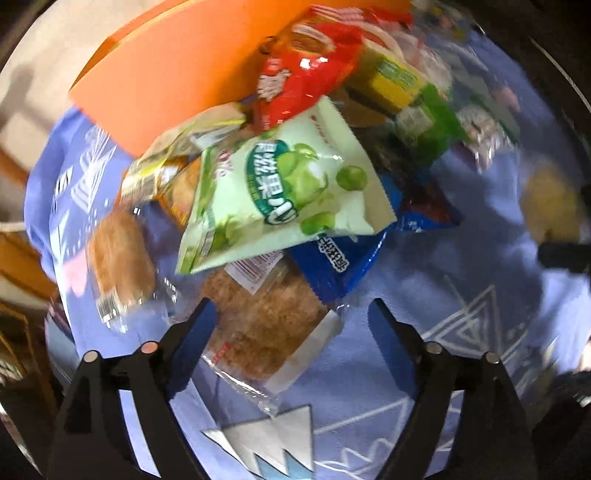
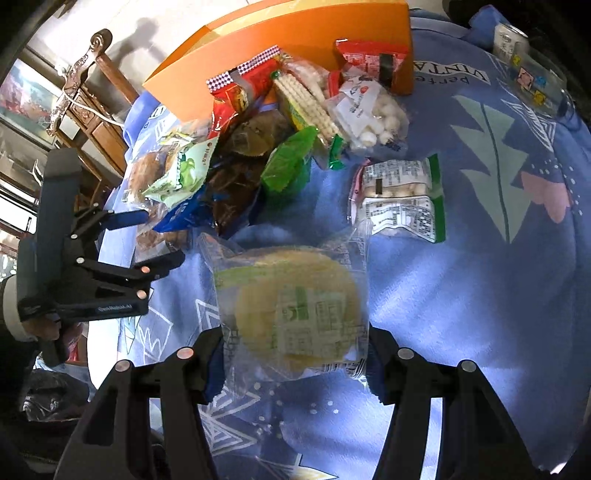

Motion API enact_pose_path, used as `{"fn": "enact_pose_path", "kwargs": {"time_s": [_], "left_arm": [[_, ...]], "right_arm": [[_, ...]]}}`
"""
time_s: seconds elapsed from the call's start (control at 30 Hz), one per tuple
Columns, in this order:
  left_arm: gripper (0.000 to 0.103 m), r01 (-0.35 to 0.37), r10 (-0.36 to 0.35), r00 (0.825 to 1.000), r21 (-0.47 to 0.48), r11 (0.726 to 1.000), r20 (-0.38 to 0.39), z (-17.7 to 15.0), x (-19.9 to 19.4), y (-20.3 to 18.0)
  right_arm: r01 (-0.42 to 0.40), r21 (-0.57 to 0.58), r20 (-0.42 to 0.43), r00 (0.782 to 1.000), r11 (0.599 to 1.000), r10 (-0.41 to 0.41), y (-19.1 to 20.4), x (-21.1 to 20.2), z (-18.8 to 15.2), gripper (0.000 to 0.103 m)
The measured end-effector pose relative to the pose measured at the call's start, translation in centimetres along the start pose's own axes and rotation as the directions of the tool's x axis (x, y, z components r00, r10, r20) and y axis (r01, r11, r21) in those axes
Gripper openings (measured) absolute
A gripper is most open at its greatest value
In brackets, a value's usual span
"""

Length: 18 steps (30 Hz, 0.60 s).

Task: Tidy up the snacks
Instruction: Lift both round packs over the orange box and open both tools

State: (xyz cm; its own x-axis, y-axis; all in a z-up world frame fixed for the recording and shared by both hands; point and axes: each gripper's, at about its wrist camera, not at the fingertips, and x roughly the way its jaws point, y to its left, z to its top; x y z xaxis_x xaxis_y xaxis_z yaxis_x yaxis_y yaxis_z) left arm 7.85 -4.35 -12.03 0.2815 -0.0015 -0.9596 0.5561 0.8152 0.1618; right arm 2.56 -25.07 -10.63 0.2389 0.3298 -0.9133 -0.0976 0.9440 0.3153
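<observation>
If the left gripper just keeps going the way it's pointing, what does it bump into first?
Probably the clear-wrapped brown floss bun. It lies right between the open fingers of the left gripper, ahead of the green plum bag. Depth is hard to judge in the blur.

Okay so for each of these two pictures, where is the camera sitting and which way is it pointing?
Left wrist view: sits on the left hand-held gripper, looking steeply down at the snack pile, with the green snack bag in the middle; its open black fingers show.
Right wrist view: sits on the right hand-held gripper, looking down at a clear-wrapped yellow cake between its fingers; the left hand-held gripper and a hand show at left.
Shared: green snack bag, orange box, blue cloth.
</observation>
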Motion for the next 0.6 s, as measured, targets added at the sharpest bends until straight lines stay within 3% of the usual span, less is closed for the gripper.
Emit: {"fn": "enact_pose_path", "kwargs": {"time_s": [0.13,0.23,0.3,0.33,0.37,0.47,0.6], "left_arm": [[0.085,-0.122,0.118,0.992,0.158,0.980,0.034,-0.9,0.8,-2.6],[0.083,-0.109,0.104,0.994,0.150,0.983,0.042,-0.9,0.8,-2.4],[0.068,-0.122,0.116,0.992,0.171,0.978,0.049,-0.5,0.2,-2.4],[0.067,-0.106,0.097,0.994,0.166,0.980,0.059,-0.8,-0.2,-2.0],[0.069,-0.090,0.082,0.995,0.139,0.986,0.061,-0.6,-0.3,-1.6],[0.089,-0.122,0.117,0.992,0.119,0.985,0.046,-0.6,0.4,-0.5],[0.093,-0.066,0.065,0.998,0.067,0.996,0.018,-0.8,1.7,0.8]], "right_arm": [[-0.005,0.003,0.000,1.000,1.000,0.005,0.1,0.0,0.0,0.061],[-0.010,-0.005,-0.004,1.000,1.000,0.010,0.4,0.1,0.1,0.061],[-0.011,-0.014,-0.007,1.000,1.000,0.011,0.9,0.2,0.2,0.061],[-0.013,-0.020,-0.009,1.000,1.000,0.013,1.0,0.2,0.1,0.061],[-0.015,-0.026,-0.014,1.000,1.000,0.014,1.2,0.3,0.2,0.061],[-0.016,-0.036,-0.021,1.000,0.999,0.015,1.6,0.4,0.1,0.061],[-0.014,-0.041,-0.028,1.000,0.999,0.013,1.8,0.4,0.0,0.061]]}}
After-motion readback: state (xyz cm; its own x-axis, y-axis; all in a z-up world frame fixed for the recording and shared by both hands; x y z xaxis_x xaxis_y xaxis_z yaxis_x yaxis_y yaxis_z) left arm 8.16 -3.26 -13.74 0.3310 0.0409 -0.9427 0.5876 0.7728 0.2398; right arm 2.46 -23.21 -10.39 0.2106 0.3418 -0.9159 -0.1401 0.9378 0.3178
